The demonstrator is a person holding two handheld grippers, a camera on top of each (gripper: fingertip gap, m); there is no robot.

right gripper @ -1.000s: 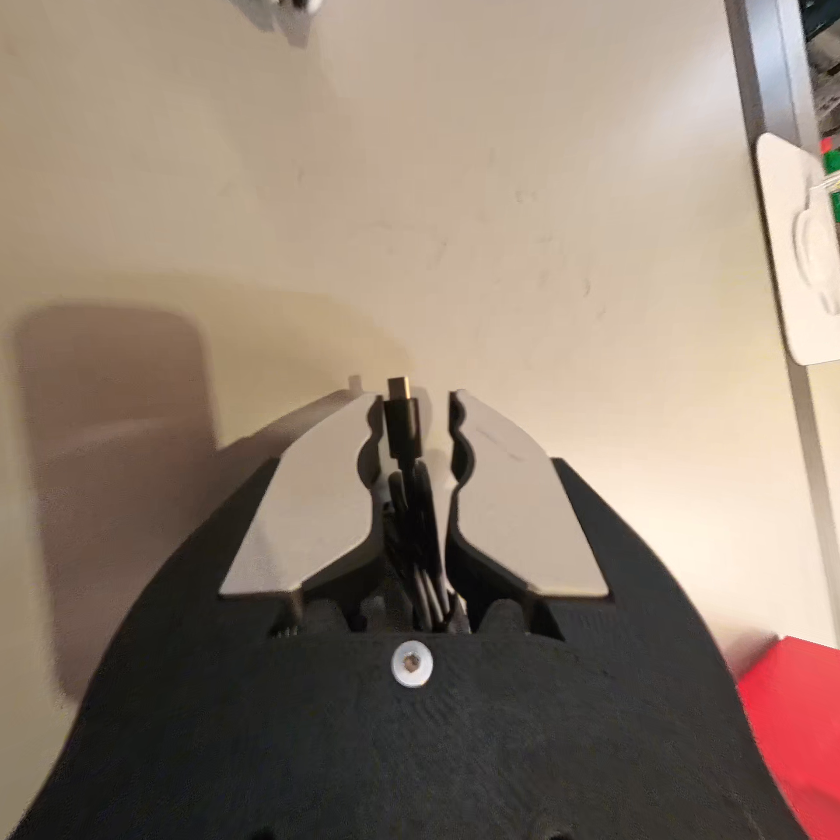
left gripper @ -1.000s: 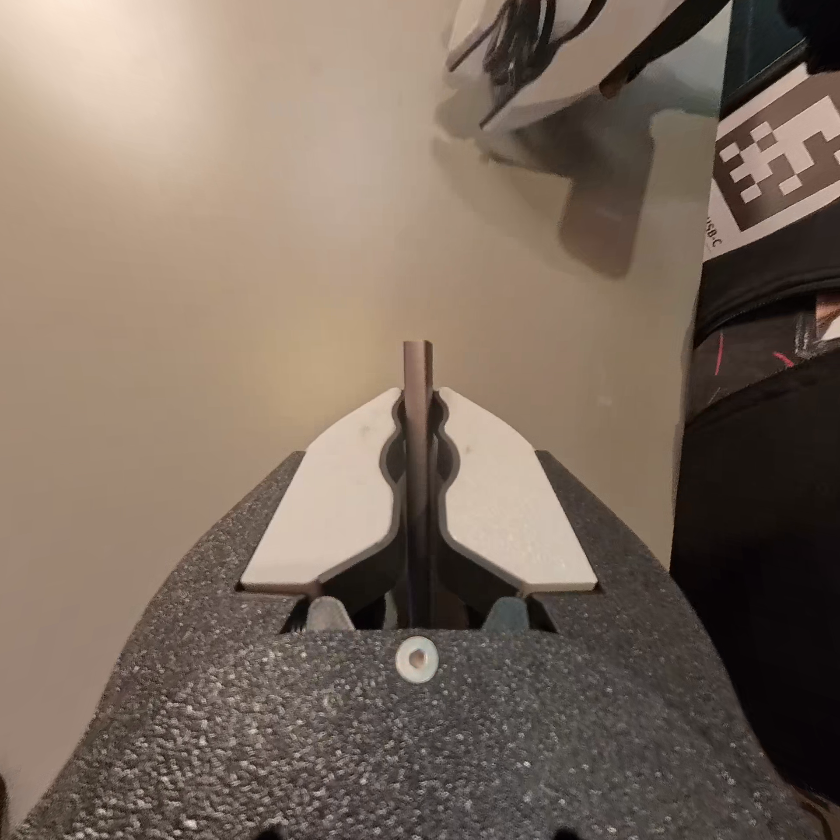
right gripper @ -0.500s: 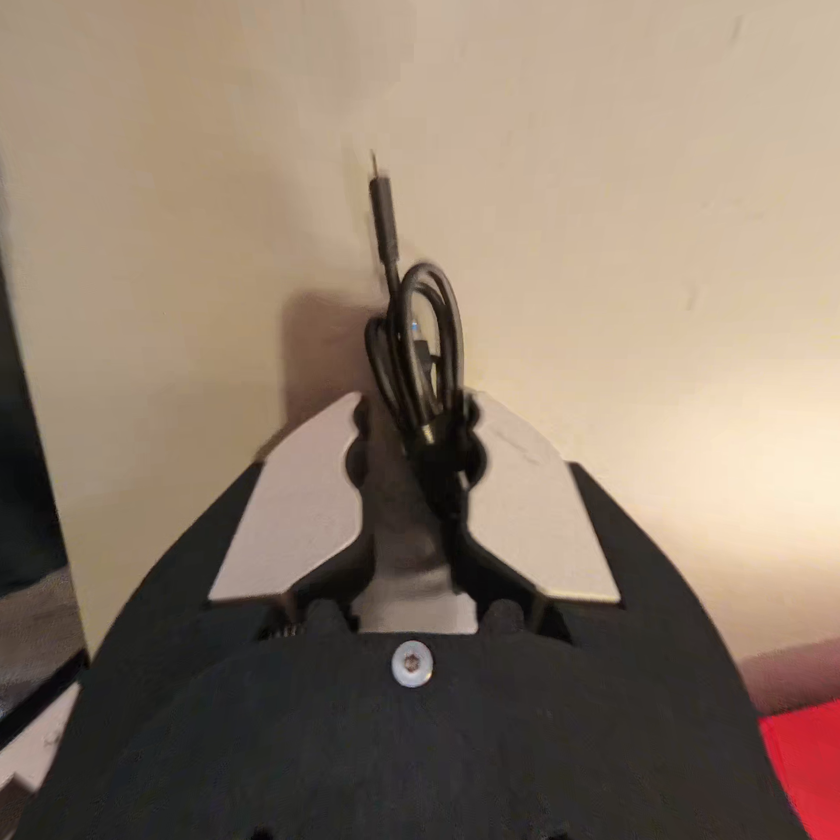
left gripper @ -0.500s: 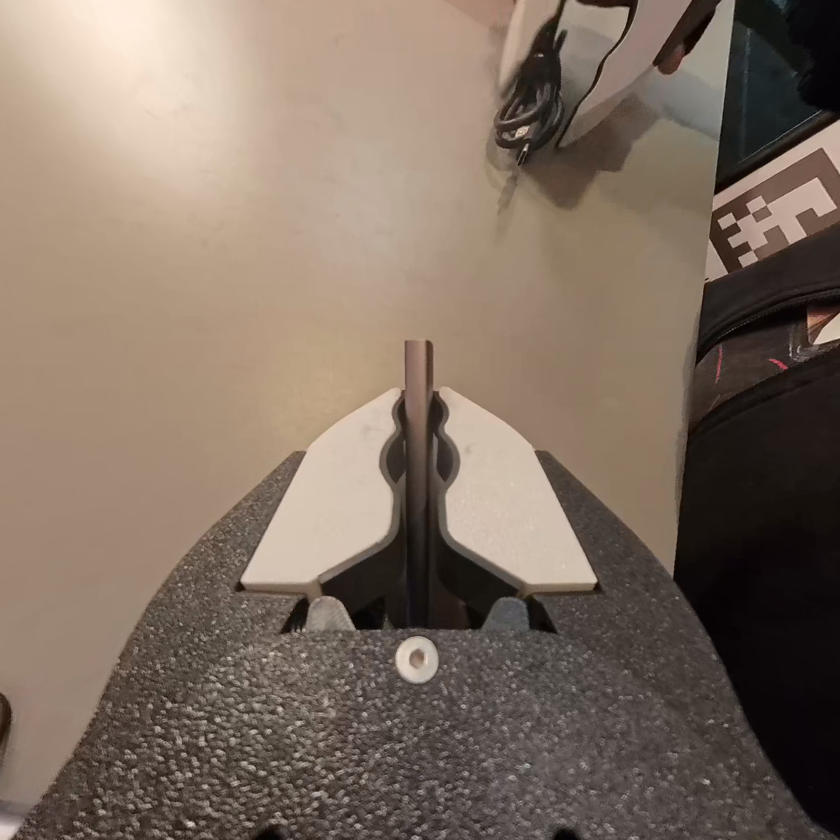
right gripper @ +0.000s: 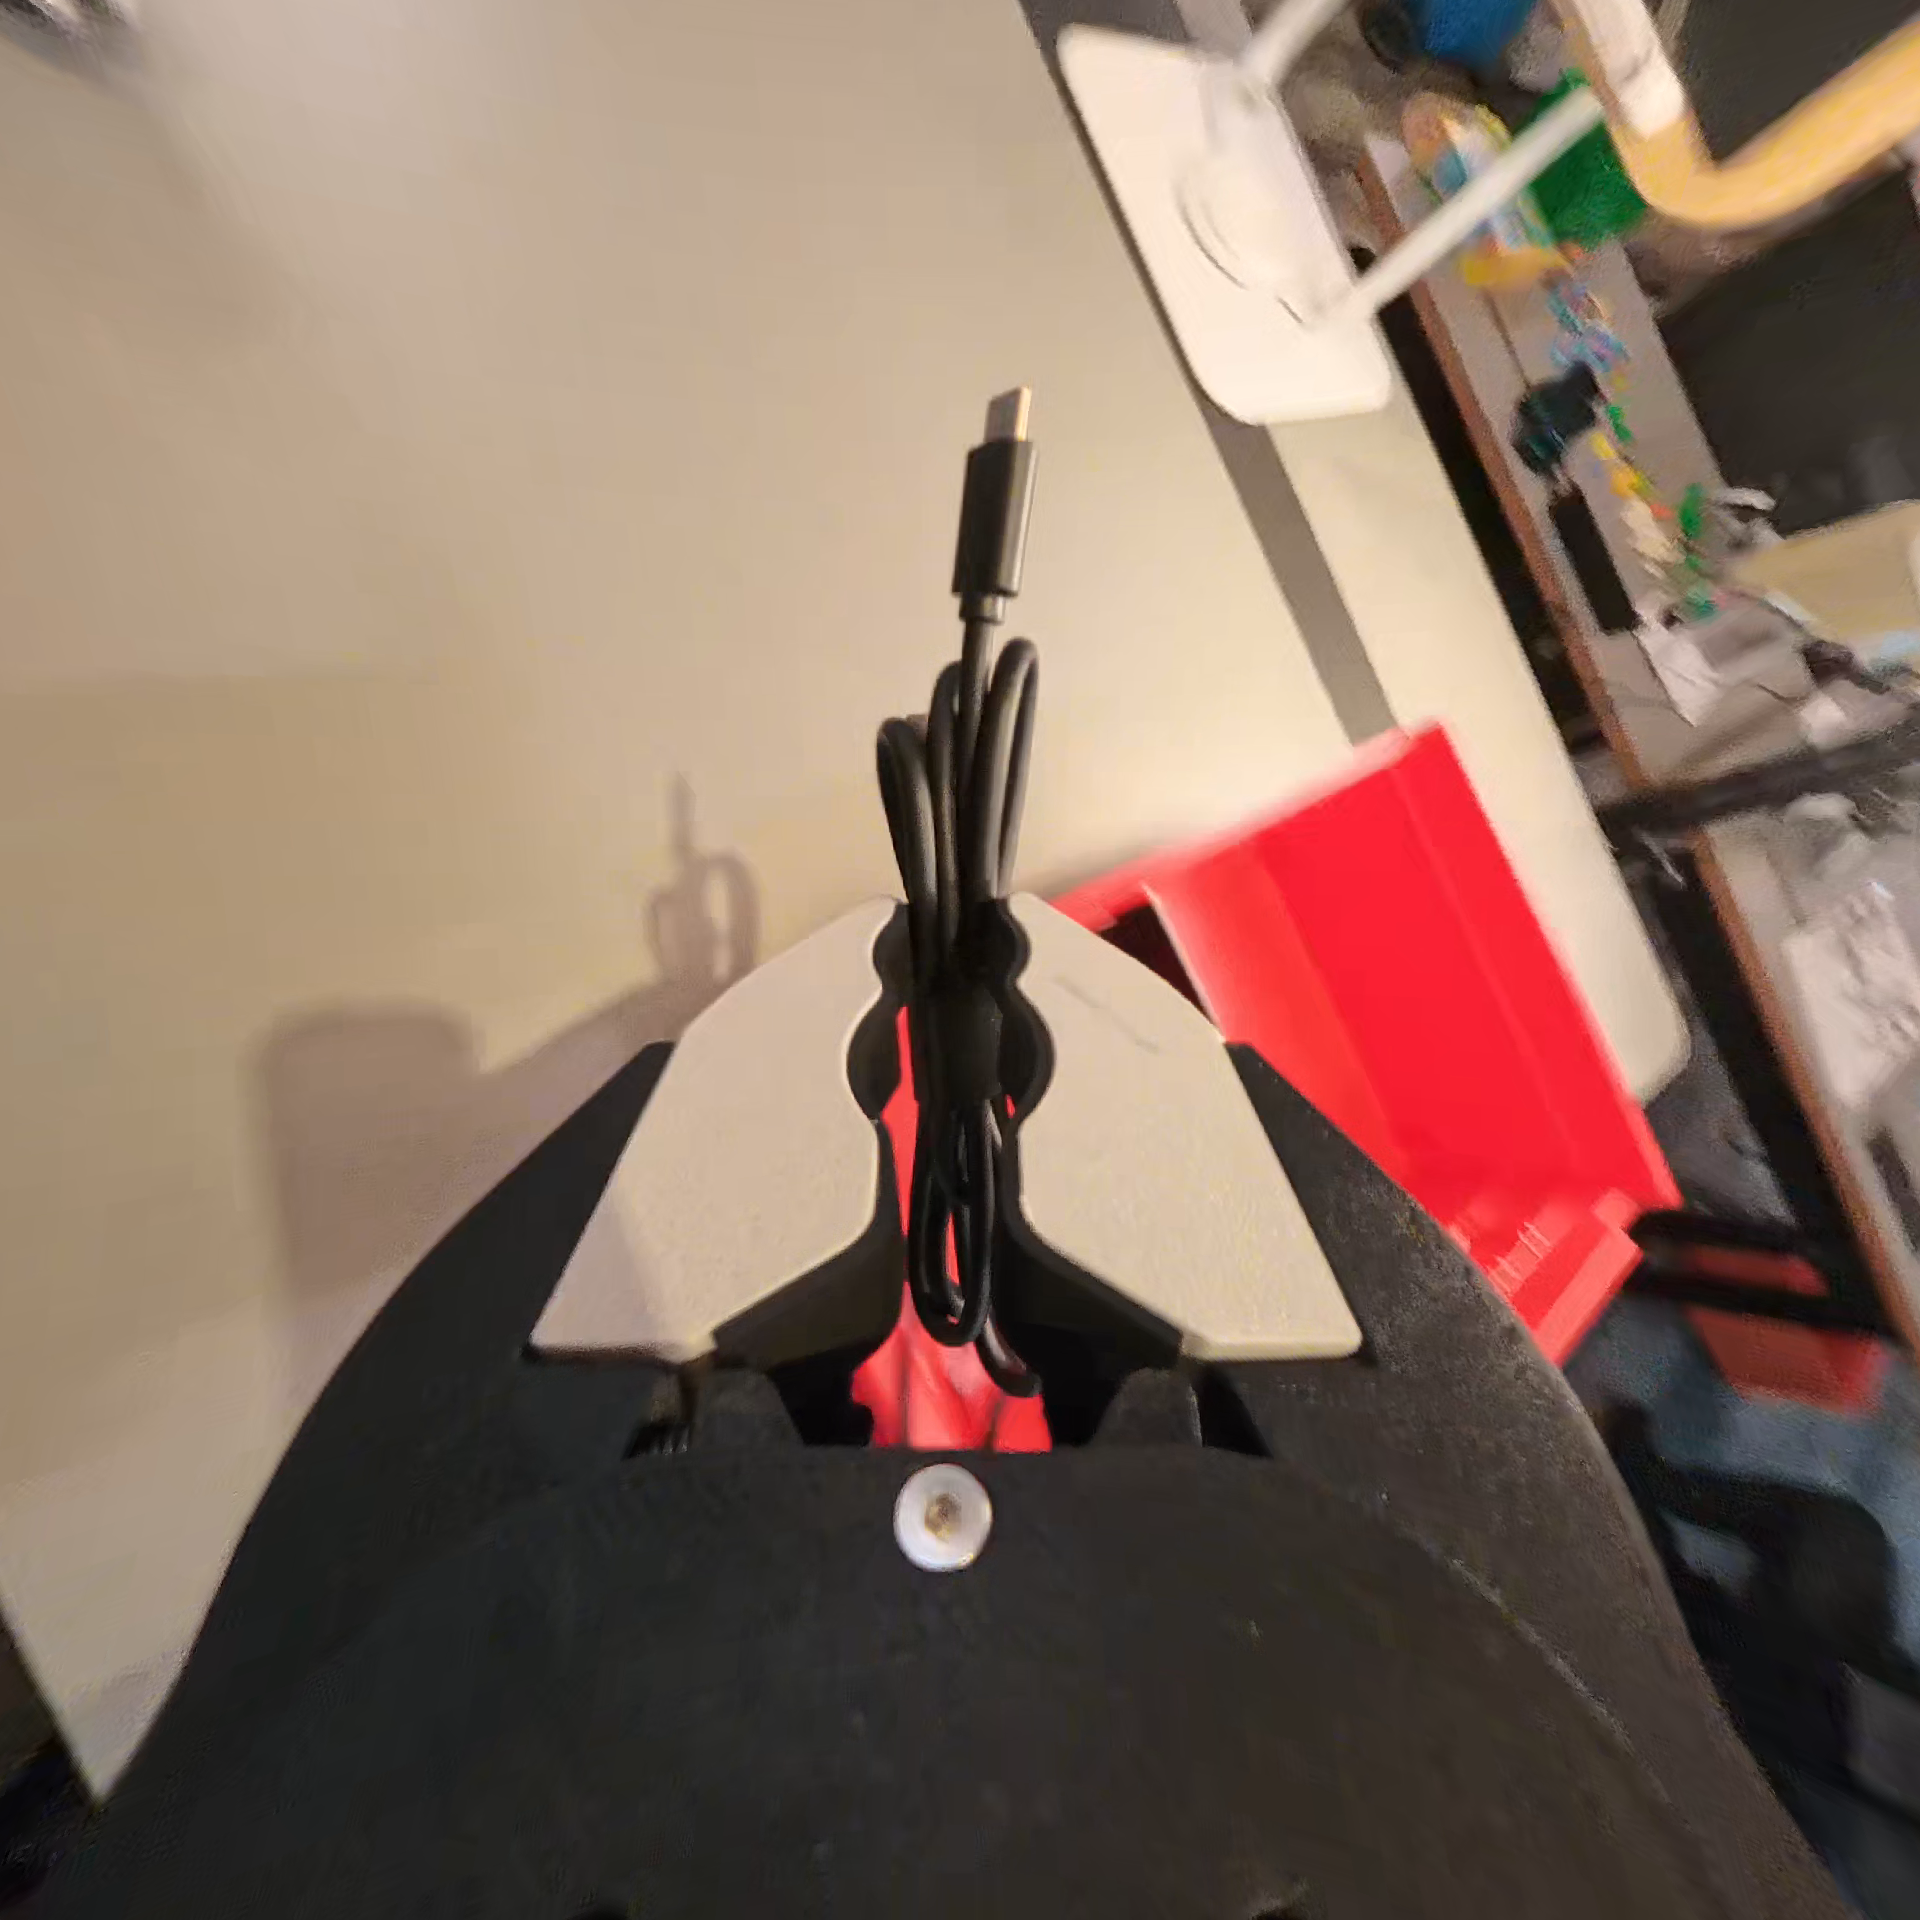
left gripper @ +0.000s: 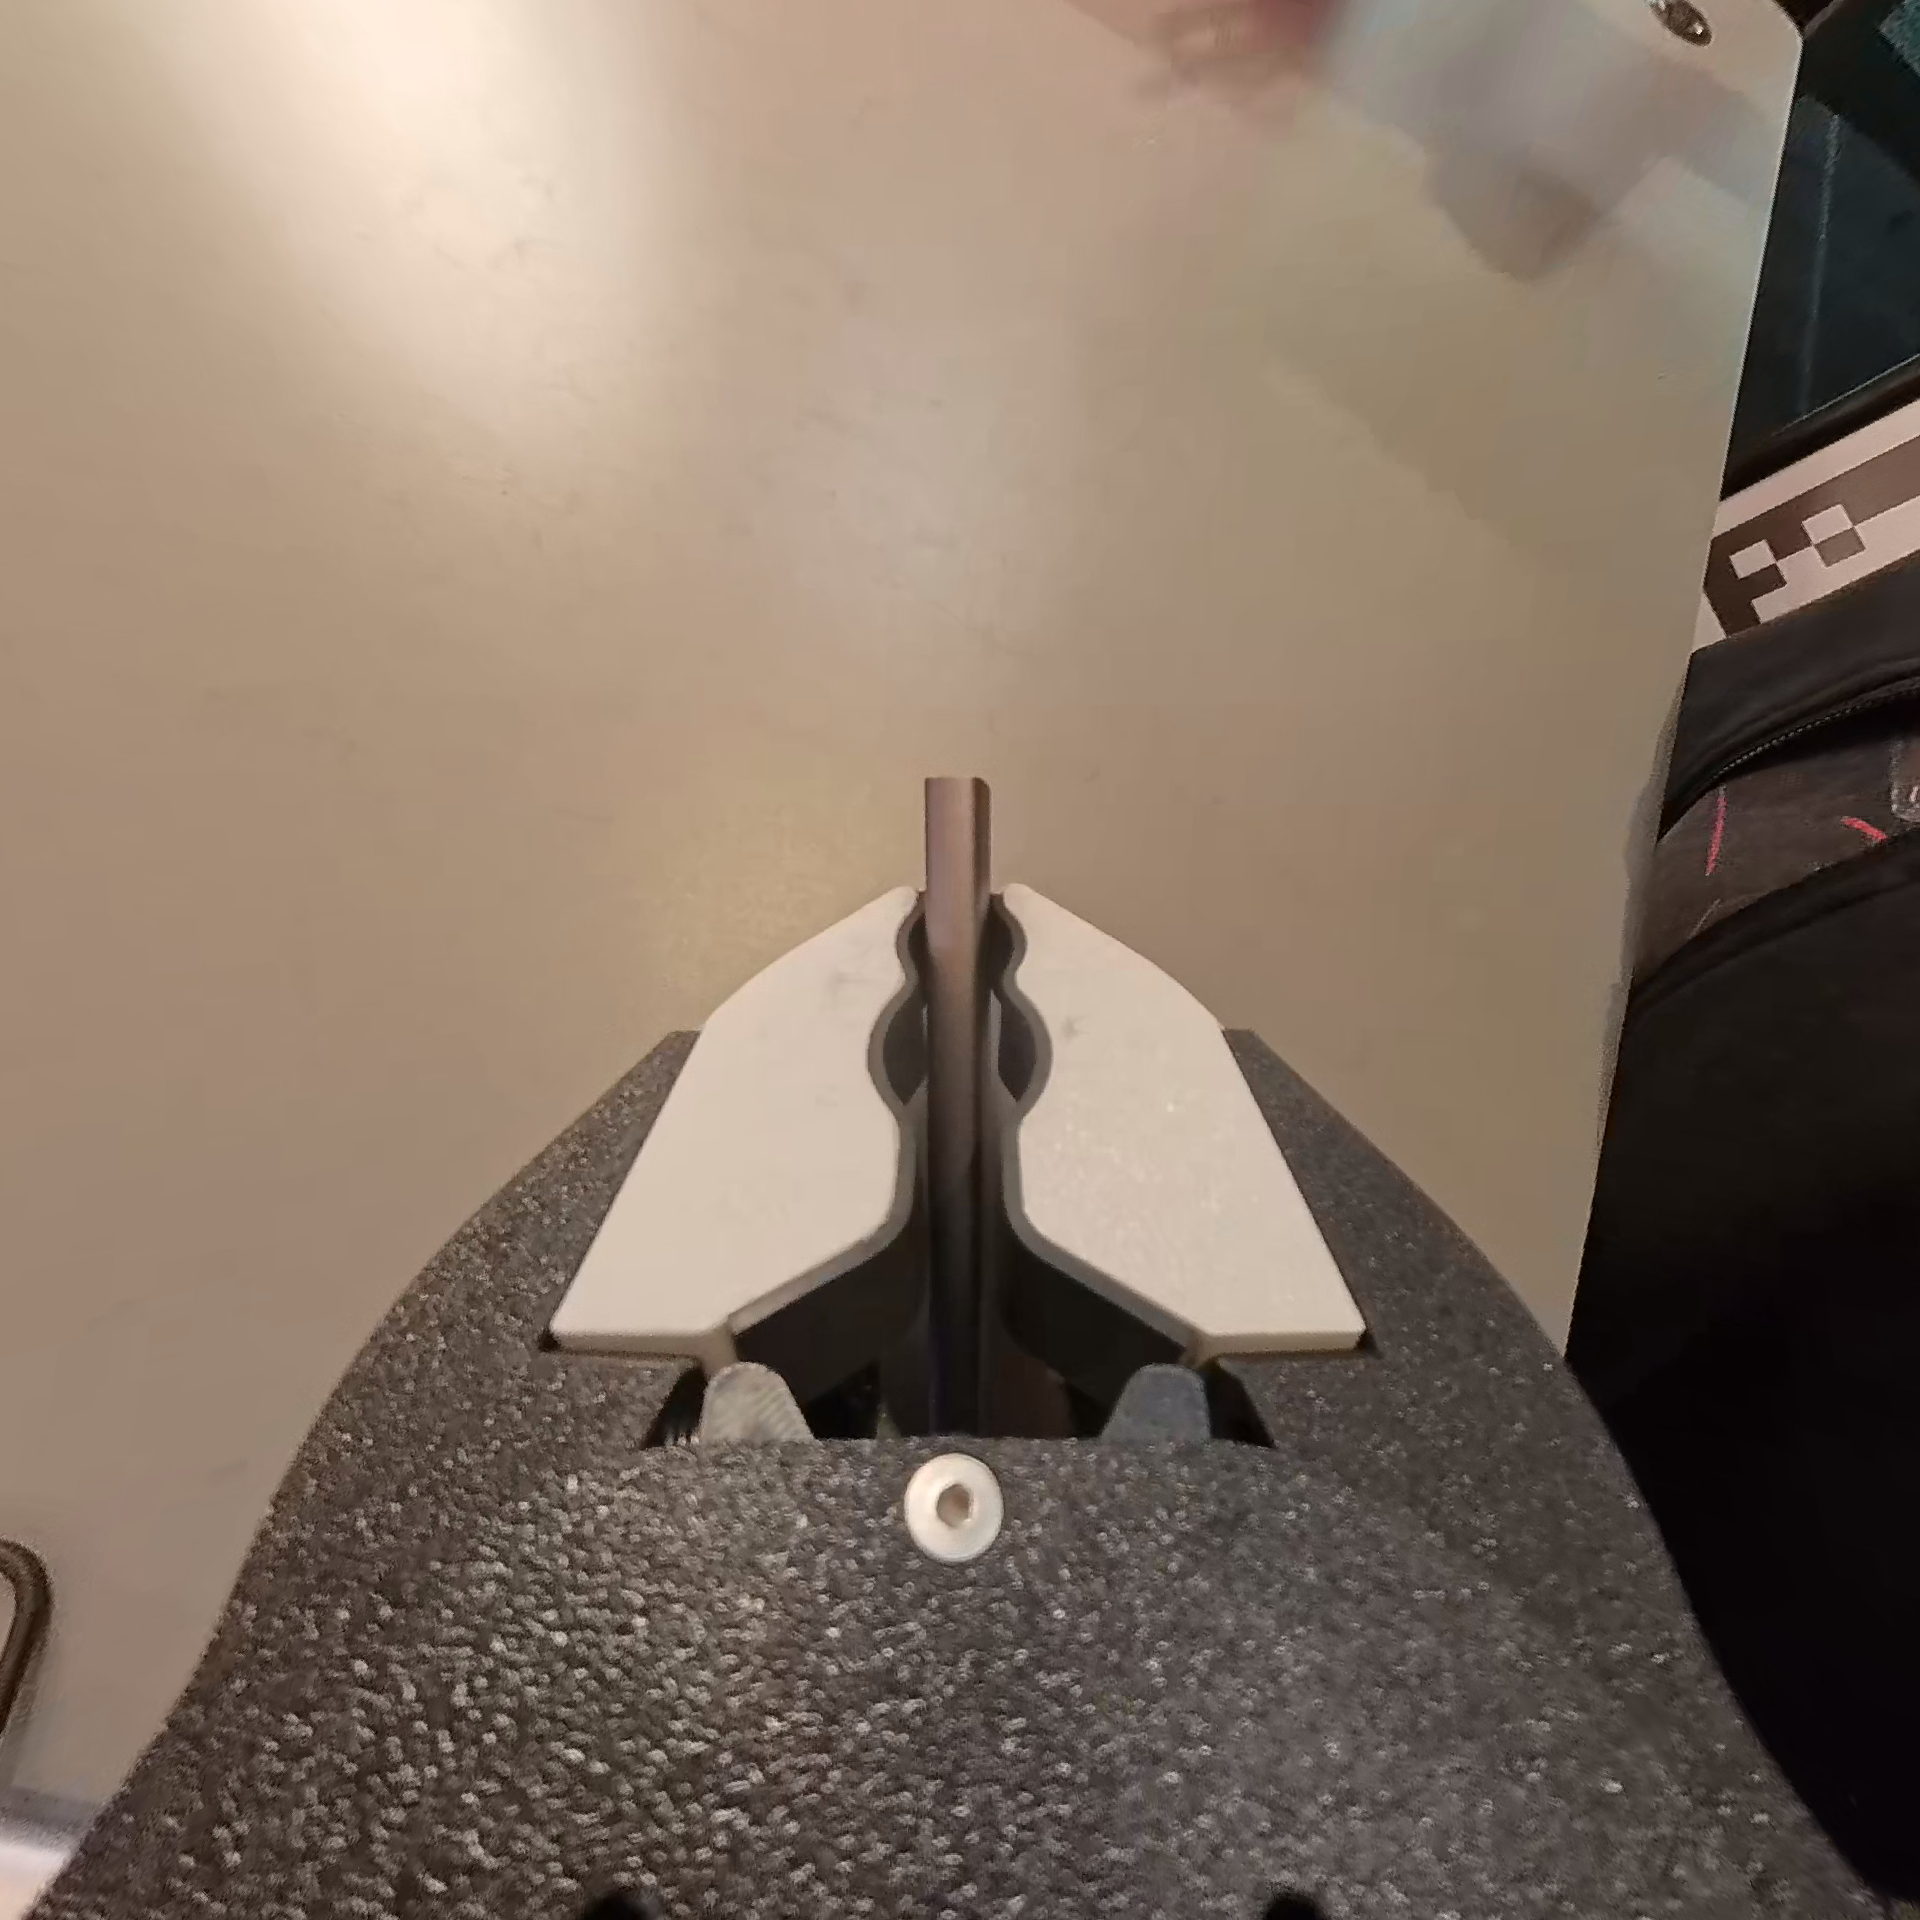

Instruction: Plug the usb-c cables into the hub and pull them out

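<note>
My left gripper [left gripper: 958, 896] is shut on a thin dark grey hub [left gripper: 956, 836], seen edge-on, whose end pokes out past the white fingertips above the beige table [left gripper: 520, 520]. My right gripper [right gripper: 956, 906] is shut on a coiled black usb-c cable [right gripper: 961, 769], held off the table. The cable's plug [right gripper: 997, 499] sticks out forward and up beyond the fingers, and a loop of the coil hangs back between the jaws. The right gripper shows only as a pale blur [left gripper: 1507, 156] at the top right of the left wrist view.
A red bin [right gripper: 1403, 987] stands just right of the right gripper at the table edge. A white stand base [right gripper: 1226, 208] sits at the far right, with cluttered shelves [right gripper: 1558, 364] beyond. In the left wrist view a black-and-white marker card [left gripper: 1818, 551] and dark fabric [left gripper: 1766, 1195] lie at the right. The left gripper's tips are roughly 40 cm from the right gripper's.
My right gripper has closed on the cable coil, lifted it and swung right toward the red bin. It has left the middle of the left wrist view. The left gripper holds still.
</note>
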